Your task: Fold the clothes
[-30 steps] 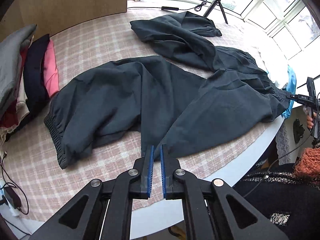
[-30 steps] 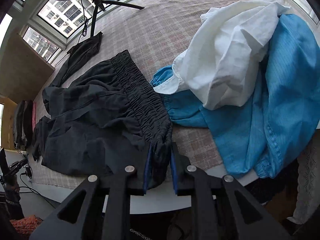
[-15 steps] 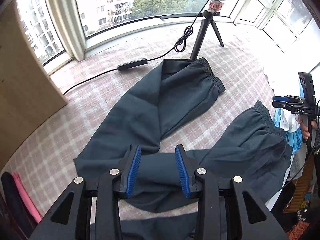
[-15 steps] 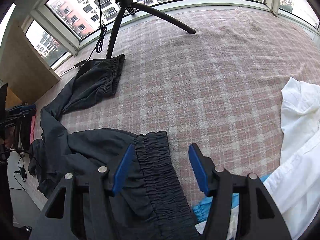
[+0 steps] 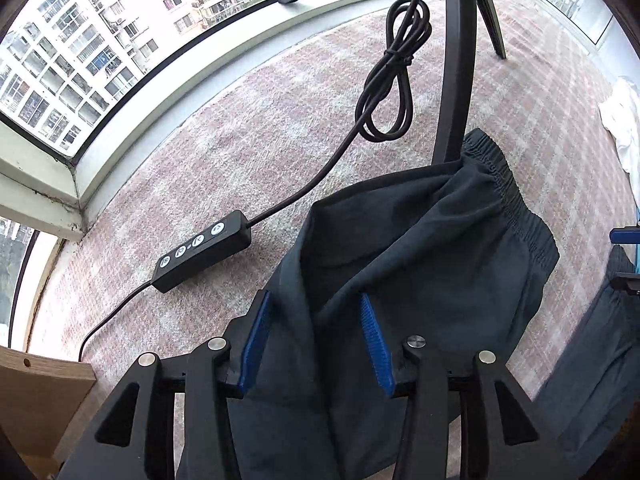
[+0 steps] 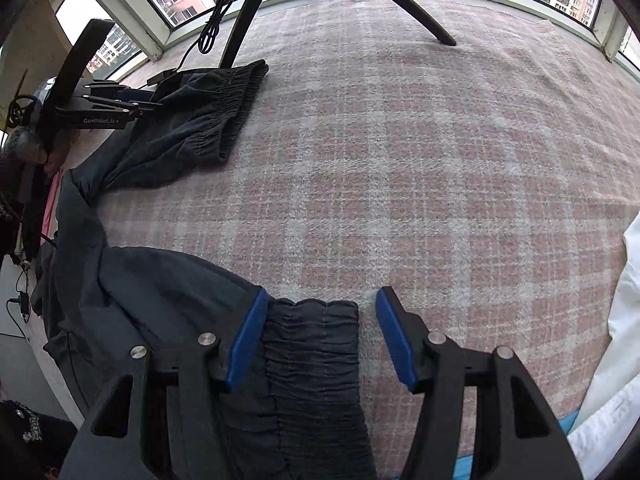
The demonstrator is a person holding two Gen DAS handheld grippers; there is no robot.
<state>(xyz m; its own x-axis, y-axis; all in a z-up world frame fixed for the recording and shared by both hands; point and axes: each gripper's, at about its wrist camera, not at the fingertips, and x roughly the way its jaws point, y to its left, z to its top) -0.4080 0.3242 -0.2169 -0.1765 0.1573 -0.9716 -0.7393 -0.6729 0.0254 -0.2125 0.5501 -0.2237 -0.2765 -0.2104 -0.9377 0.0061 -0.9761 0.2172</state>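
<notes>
1. On the pink-and-grey checked cloth (image 6: 400, 152) that covers the table, a pair of dark trousers (image 6: 152, 300) lies spread and rumpled, one leg stretched toward the tripod (image 5: 456, 80) at the window side, the gathered waistband (image 6: 316, 344) at the near edge.

2. The left gripper (image 5: 316, 336) hangs over that leg just short of its elastic cuff (image 5: 508, 192), blue pads wide apart with cloth lying between them but not pinched. The cuff sits against the foot of the tripod.

3. The right gripper (image 6: 320, 332) stands spread over the waistband, well away from the tripod; its left pad is at the band's edge, and nothing is clamped.

4. Judged from this, both tools are placed to take hold of the garment at two ends. To do it well, each would need to close on a firm edge, meaning the ribbed elastic rather than loose cloth, and catch both layers so the fabric lifts evenly.

5. The leg cloth is thin, matte and limp, creasing into soft ridges; the elastic is thicker and tightly puckered.

6. A cable with a slab-shaped control box (image 5: 204, 256) lies left of the tripod, close beside the leg, and could snag. A white garment (image 6: 624, 340) lies heaped far to the right.
</notes>
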